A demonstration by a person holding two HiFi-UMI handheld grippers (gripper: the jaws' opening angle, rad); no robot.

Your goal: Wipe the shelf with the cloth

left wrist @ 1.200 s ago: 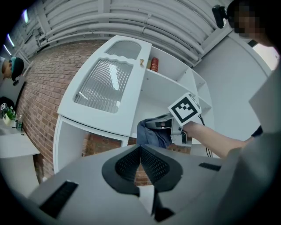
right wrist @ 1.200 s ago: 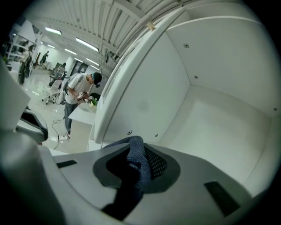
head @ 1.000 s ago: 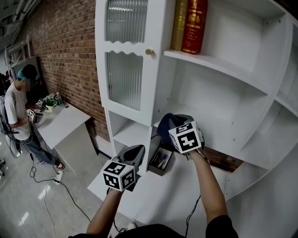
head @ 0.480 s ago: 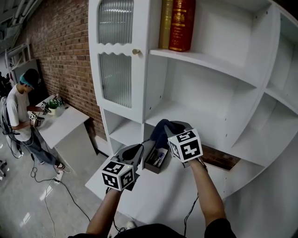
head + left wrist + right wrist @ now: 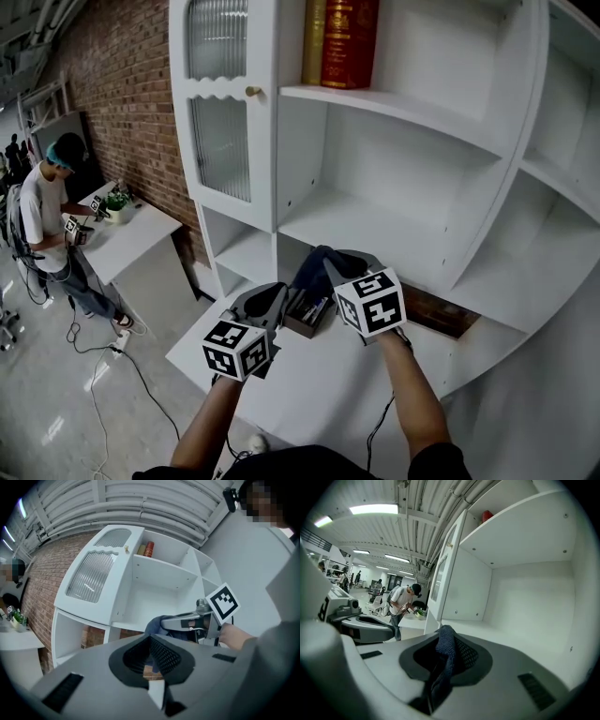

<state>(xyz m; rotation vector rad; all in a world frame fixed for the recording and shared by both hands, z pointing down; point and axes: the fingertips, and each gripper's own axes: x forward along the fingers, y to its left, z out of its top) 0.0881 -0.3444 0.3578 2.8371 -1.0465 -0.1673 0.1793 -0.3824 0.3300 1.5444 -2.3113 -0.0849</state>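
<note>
brick wall (image 5: 122, 103) ran behind a white shelf unit (image 5: 281, 141). the unit had open compartments and a ribbed-glass door (image 5: 220, 141) at upper left. a white bench (image 5: 309, 375) lay below the unit, under both arms. far left, a person (image 5: 47, 216) stood at a second bench (image 5: 131, 239). two books (image 5: 342, 42), one gold and one red, stood upright on the top shelf. the middle shelf (image 5: 375, 230) was bare.

right claw (image 5: 336, 267) pointed at the front edge of the middle shelf. its jaws were clamped on the dark blue cloth (image 5: 314, 267). a fold of cloth stood up between the pads and the rest hung down. cloth-to-shelf contact could not be made out.

left claw (image 5: 267, 302) hovered lower and to the left, jaws together with nothing between them.

a small open box (image 5: 307, 314) holding pens sat on the bench between the two claws, just below the cloth.
</note>
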